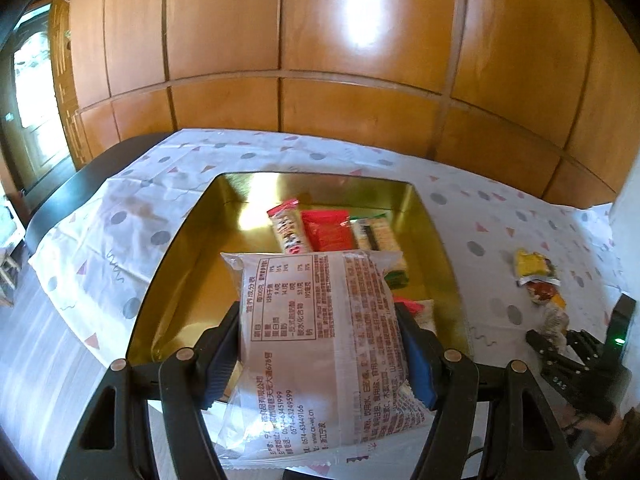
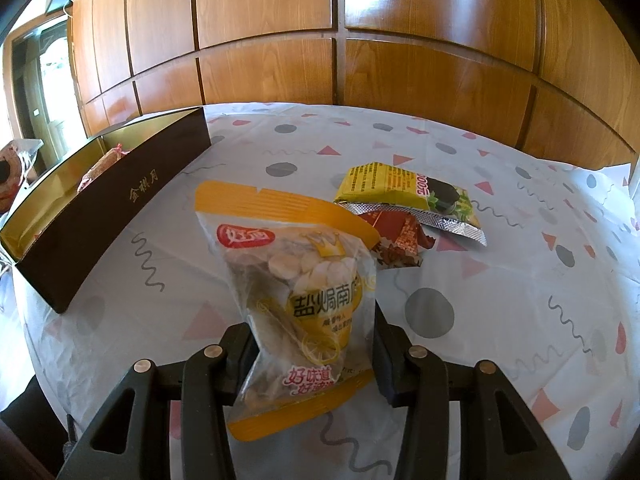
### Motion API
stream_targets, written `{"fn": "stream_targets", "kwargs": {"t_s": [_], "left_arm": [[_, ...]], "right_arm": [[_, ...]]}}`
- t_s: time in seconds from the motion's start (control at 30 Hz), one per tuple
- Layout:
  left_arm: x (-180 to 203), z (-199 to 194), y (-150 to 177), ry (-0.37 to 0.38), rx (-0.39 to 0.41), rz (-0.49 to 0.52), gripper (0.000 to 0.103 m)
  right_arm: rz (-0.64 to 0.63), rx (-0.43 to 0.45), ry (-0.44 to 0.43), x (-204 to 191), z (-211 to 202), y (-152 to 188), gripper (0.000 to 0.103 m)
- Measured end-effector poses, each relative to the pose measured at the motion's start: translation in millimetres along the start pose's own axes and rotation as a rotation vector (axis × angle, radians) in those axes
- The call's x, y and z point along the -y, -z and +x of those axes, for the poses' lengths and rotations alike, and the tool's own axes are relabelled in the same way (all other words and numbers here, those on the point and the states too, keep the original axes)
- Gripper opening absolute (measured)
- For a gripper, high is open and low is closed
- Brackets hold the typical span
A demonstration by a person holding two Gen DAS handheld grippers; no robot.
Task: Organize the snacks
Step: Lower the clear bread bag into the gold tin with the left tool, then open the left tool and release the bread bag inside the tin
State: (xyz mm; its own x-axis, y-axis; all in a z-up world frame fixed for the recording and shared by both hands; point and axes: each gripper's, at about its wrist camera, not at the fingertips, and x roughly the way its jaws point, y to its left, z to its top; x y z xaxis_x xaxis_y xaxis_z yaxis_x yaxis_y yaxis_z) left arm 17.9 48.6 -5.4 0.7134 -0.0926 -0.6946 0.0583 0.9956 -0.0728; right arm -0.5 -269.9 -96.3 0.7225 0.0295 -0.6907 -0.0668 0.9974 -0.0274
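My left gripper (image 1: 320, 340) is shut on a clear white snack packet with red print (image 1: 320, 332) and holds it over the near part of the gold-lined box (image 1: 192, 248). Several snacks lie inside the box, among them a red packet (image 1: 328, 230). My right gripper (image 2: 314, 344) is shut on a yellow-and-clear pumpkin seed packet (image 2: 296, 280), just above the tablecloth. A yellow packet (image 2: 404, 188) and a red-brown packet (image 2: 400, 240) lie on the cloth beyond it. The right gripper also shows at the right edge of the left wrist view (image 1: 560, 352).
The box, dark brown outside (image 2: 120, 200), stands left of the right gripper. The table has a white cloth with grey dots and pink triangles (image 2: 520, 280). A wooden panelled wall (image 1: 320, 40) runs behind the table. A doorway (image 1: 32, 92) is far left.
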Motion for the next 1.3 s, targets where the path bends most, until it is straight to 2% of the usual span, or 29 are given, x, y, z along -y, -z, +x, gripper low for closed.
{"fn": "stream_targets", "kwargs": {"t_s": [0.3,0.4,0.57,0.63,0.77,0.97,1.03,1.13,1.3], "left_arm": [[-26,15,-2,-0.069,-0.033,-0.016,0.071],[-41,20,-6,-0.076,-0.052,-0.053,0.071],[-75,26,-19,-0.052,-0.070,-0.151,0.071],[-82,30,-24,-0.039,-0.079,-0.156,0.071],[-85,45,-29,-0.004,-0.105,-0.168,0.072],[-76,71,-40,-0.001,-0.121,-0.153,0.076],[-69,70,-42,-0.021,-0.103,-0.135,0.081],[-66,63,-37,-0.042,-0.083,-0.147,0.081],[-65,50,-18,-0.163,-0.072,-0.167,0.081]], "right_arm": [[-0.002,0.001,0.004,-1,0,0,0.048],[0.000,0.003,0.004,-1,0,0,0.048],[0.004,0.007,0.003,0,-1,0,0.048],[0.006,0.009,0.002,0,-1,0,0.048],[0.010,0.012,0.002,0,-2,1,0.048],[0.013,0.014,0.002,0,-3,2,0.048],[0.013,0.015,0.002,0,-4,2,0.048],[0.013,0.015,0.002,0,-4,1,0.048],[0.012,0.016,0.003,0,-4,1,0.048]]}}
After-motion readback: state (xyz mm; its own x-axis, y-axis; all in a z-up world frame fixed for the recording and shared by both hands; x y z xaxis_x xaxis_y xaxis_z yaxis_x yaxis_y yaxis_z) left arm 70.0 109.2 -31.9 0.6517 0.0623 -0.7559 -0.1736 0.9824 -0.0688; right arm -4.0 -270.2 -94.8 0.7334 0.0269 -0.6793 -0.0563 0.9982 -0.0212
